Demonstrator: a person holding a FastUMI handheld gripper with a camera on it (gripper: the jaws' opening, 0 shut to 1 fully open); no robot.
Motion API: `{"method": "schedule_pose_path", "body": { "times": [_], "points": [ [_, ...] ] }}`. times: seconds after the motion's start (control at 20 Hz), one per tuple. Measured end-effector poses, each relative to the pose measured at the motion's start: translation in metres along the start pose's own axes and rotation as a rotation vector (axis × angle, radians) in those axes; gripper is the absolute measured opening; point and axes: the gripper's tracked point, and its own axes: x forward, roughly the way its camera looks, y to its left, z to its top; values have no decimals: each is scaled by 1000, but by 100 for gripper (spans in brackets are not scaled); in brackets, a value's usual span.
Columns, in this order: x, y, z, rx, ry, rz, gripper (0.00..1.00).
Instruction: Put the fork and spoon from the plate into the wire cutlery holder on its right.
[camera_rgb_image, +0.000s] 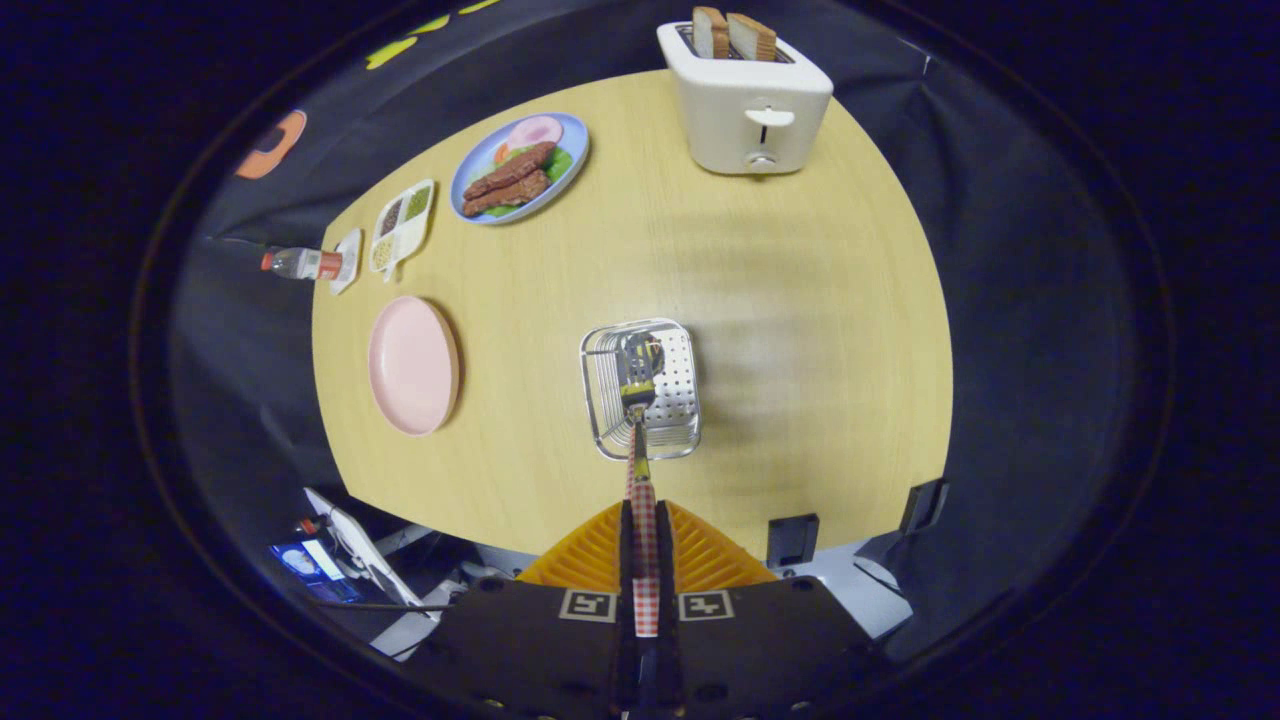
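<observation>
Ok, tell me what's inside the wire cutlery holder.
The wire cutlery holder holds the working end of a checked-handled utensil, which the shut gripper grips by the handle. Whether it is fork or spoon, or whether another piece lies beneath, I cannot tell.

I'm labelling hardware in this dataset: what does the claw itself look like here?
The claw has two orange, ribbed, wedge-shaped fingers that taper forward from a flat black body. Two square black-and-white fiducial markers sit on that body, one behind each finger. No cable, hand or sleeve can be made out on it.
</observation>
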Motion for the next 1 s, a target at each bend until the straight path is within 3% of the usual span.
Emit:
{"method": "schedule_pose_path", "body": {
  "times": [0.55, 0.75, 1.0],
  "points": [
    [32, 11, 18, 70, 184, -53, 8],
    [43, 1, 27, 27, 137, -123, 11],
    [38, 6, 28, 23, 101, -116, 11]
  ]
}}
